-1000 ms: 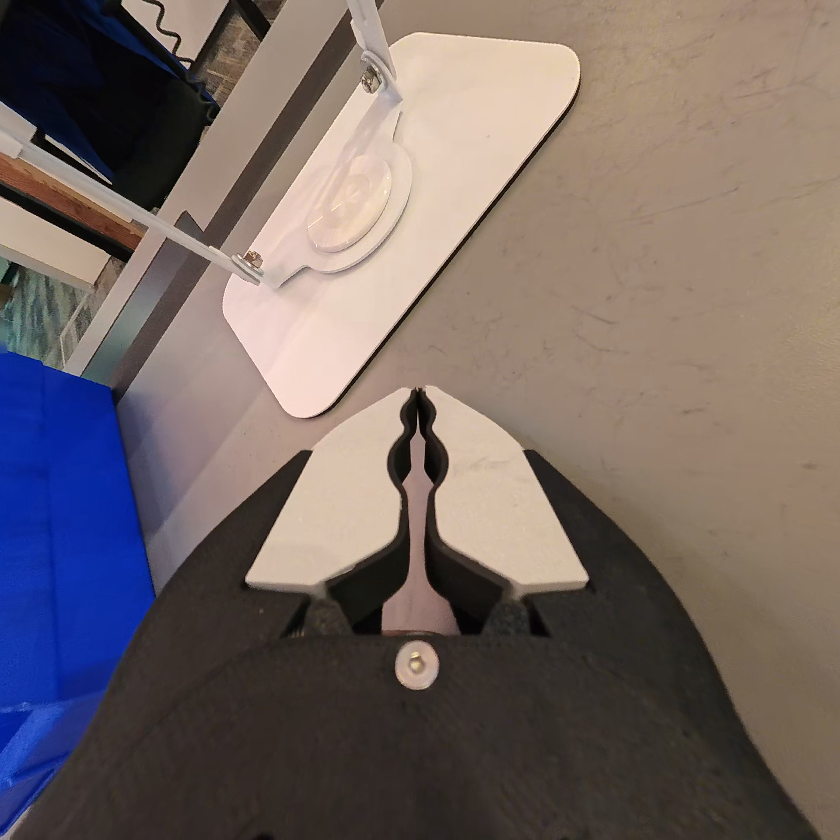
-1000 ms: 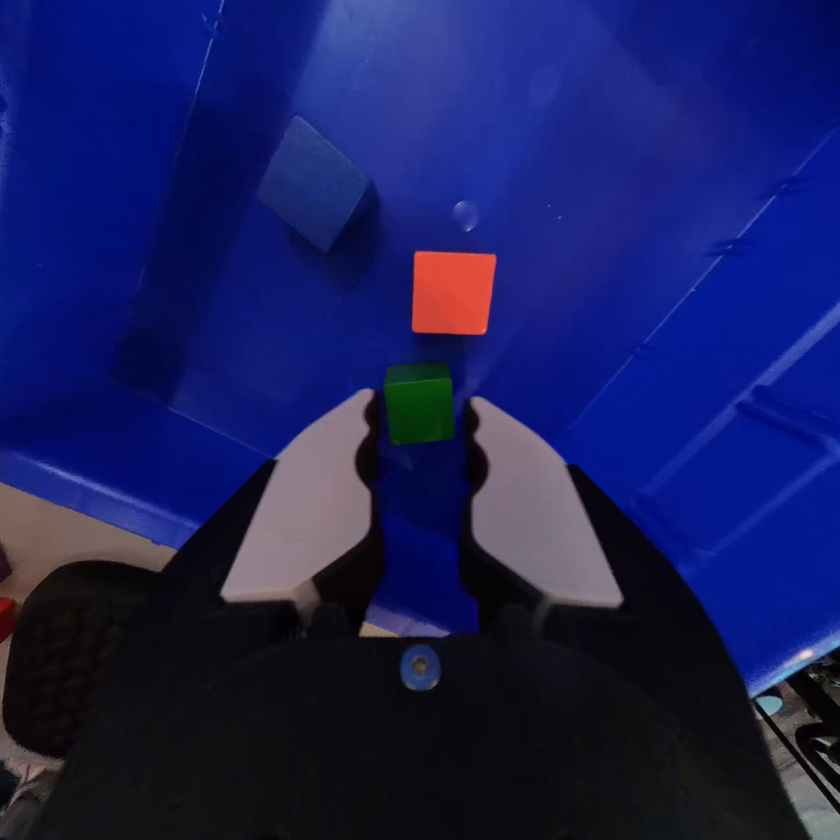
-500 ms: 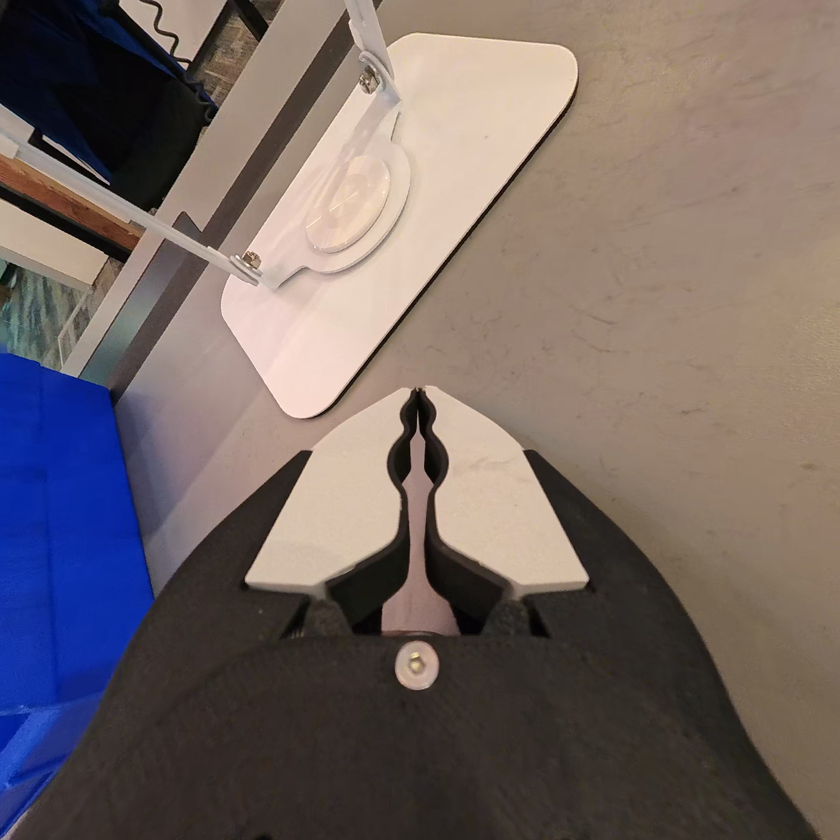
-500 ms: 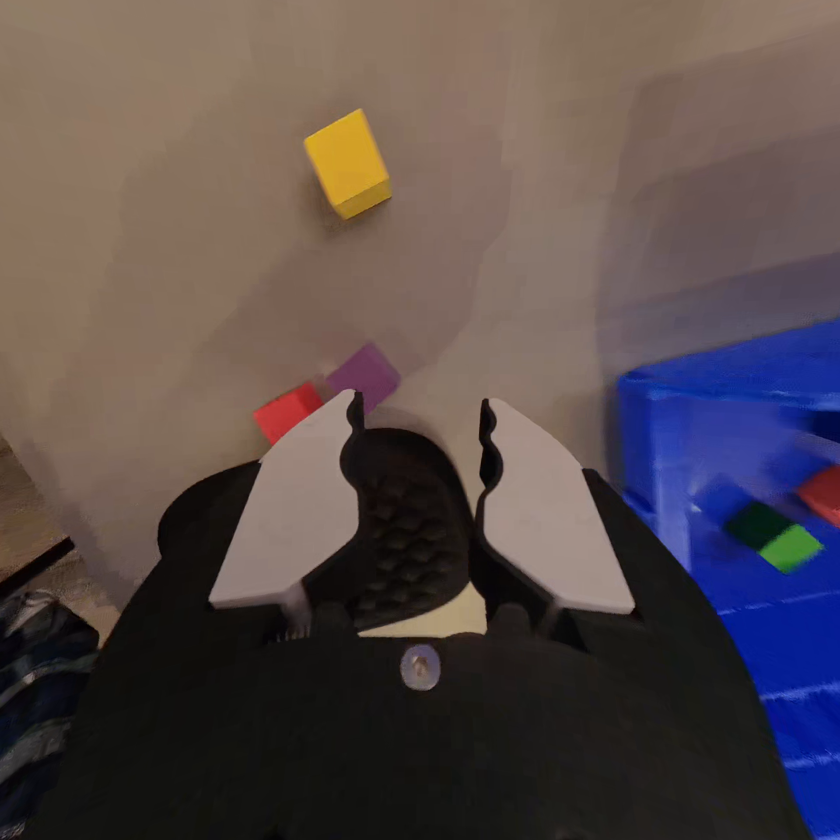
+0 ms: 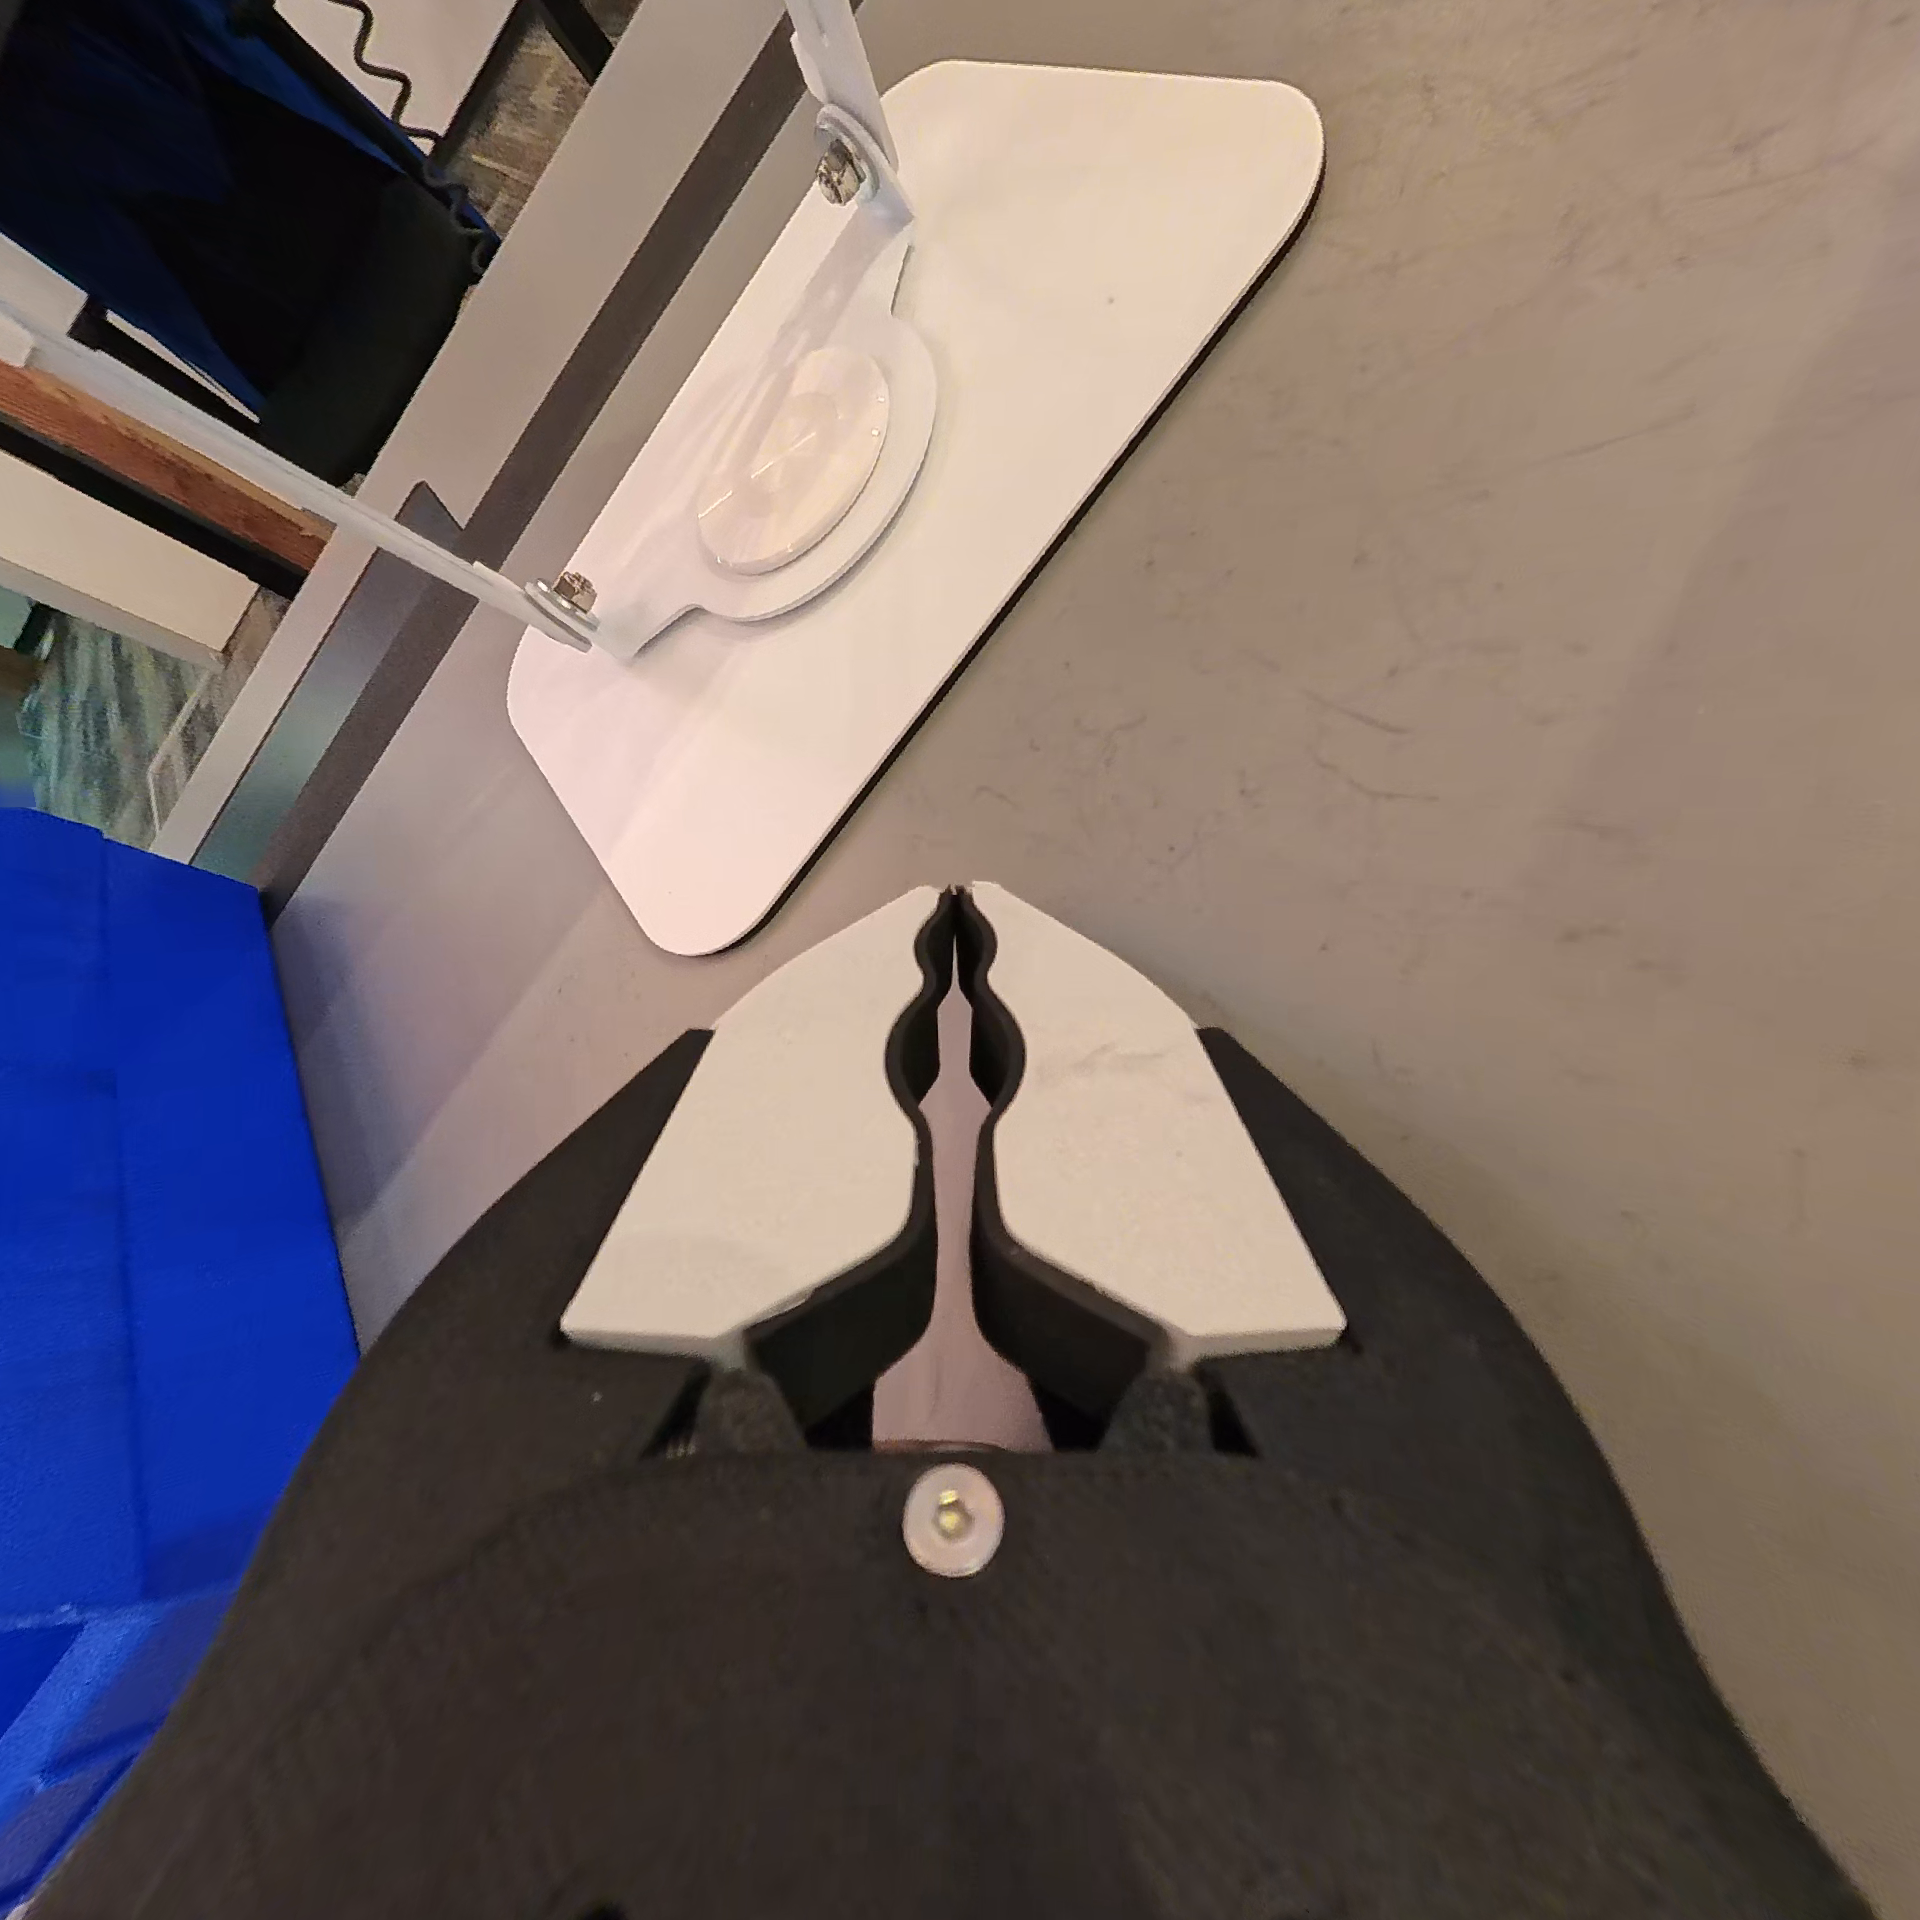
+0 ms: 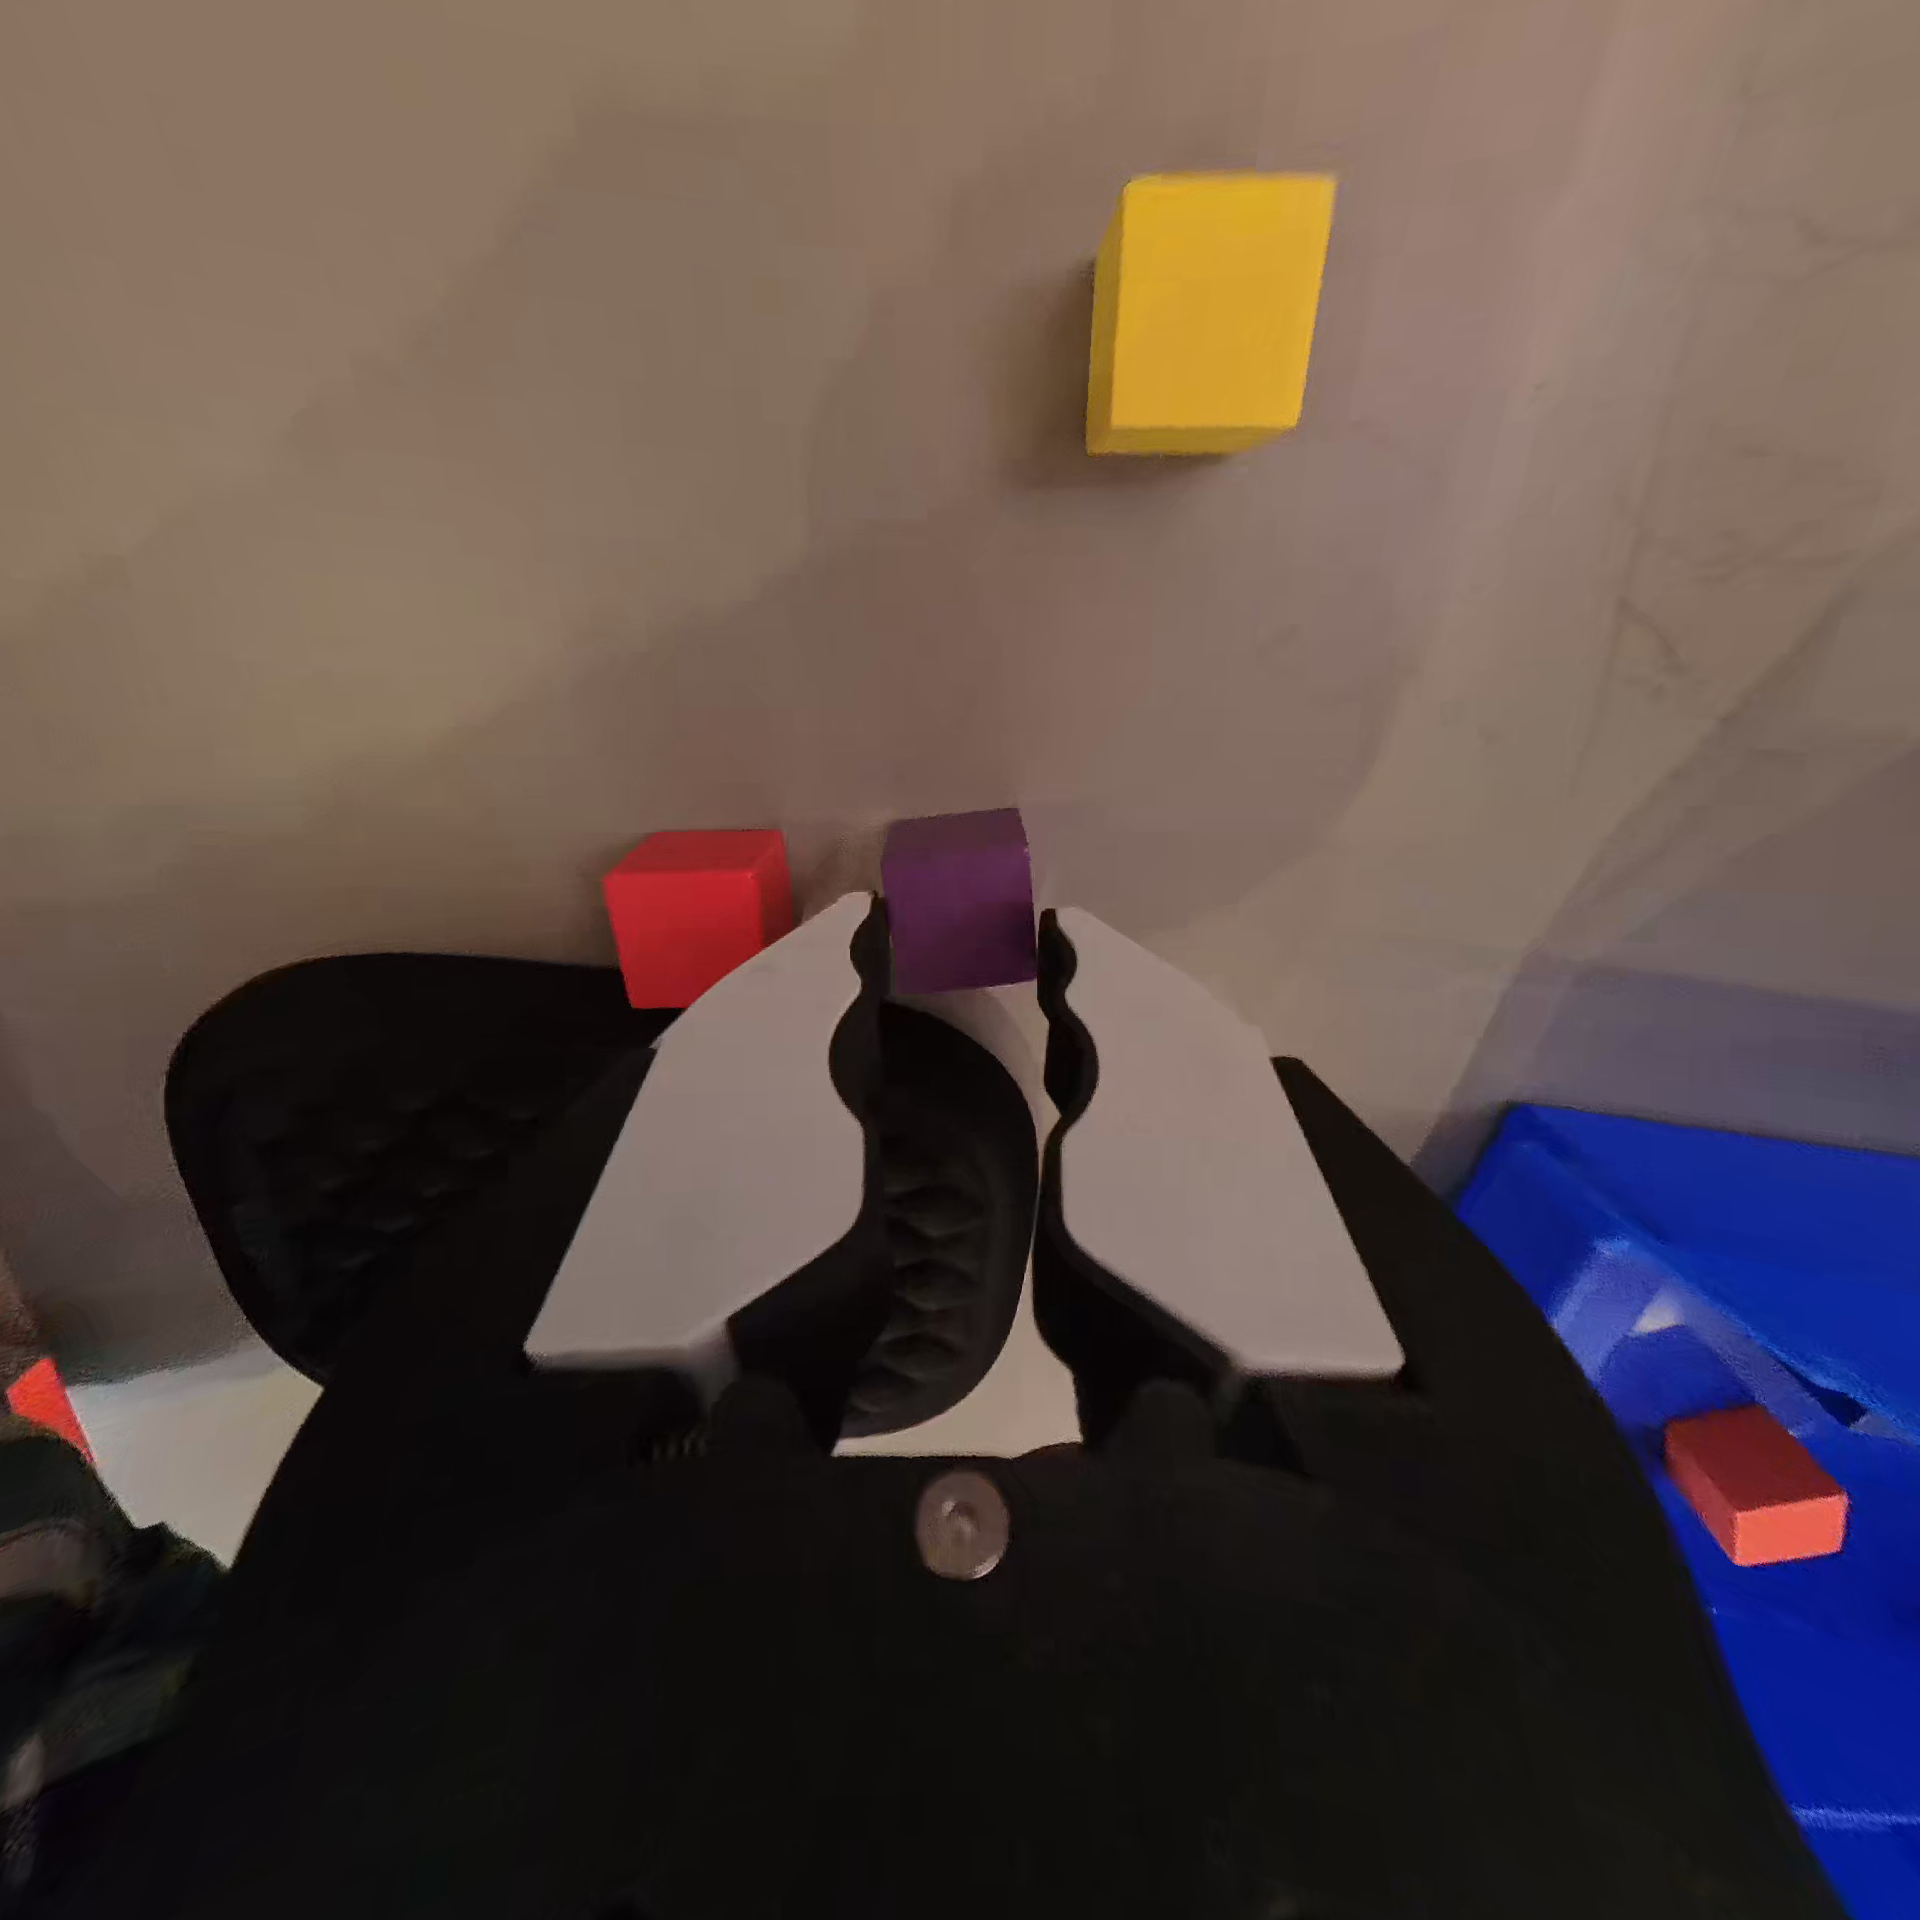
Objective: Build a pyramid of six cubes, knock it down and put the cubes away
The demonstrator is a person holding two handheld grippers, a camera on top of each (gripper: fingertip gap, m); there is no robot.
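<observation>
Left gripper point(image 5: 954, 896): its white fingers with black pads are meeting at the tips, nothing between them, hovering over the grey tabletop point(image 5: 1455, 727).
Blue plastic bin point(image 5: 125, 1195): sitting at the left edge of the left wrist view, beside the table.
White flat stand base point(image 5: 883, 499): lying on the tabletop just ahead of the left fingertips, carrying a round white disc and two thin white bars bolted on; no writing is showing on it.
Red wooden cube point(image 6: 694, 914): resting on the tabletop, just left of the right gripper's left finger.
Right gripper point(image 6: 961, 920): its fingers are standing apart with the small purple wooden cube point(image 6: 961, 899) between the tips; the left pad is looking close against it, a thin gap is showing at the right pad, so the cube is not being clamped.
Yellow wooden cube point(image 6: 1205, 312): lying well apart, farther ahead on the table.
Orange-red wooden cube point(image 6: 1756, 1501): lying inside the bin, at the right edge of the right wrist view.
Writing: no brand, label or text is showing legibly in either view.
</observation>
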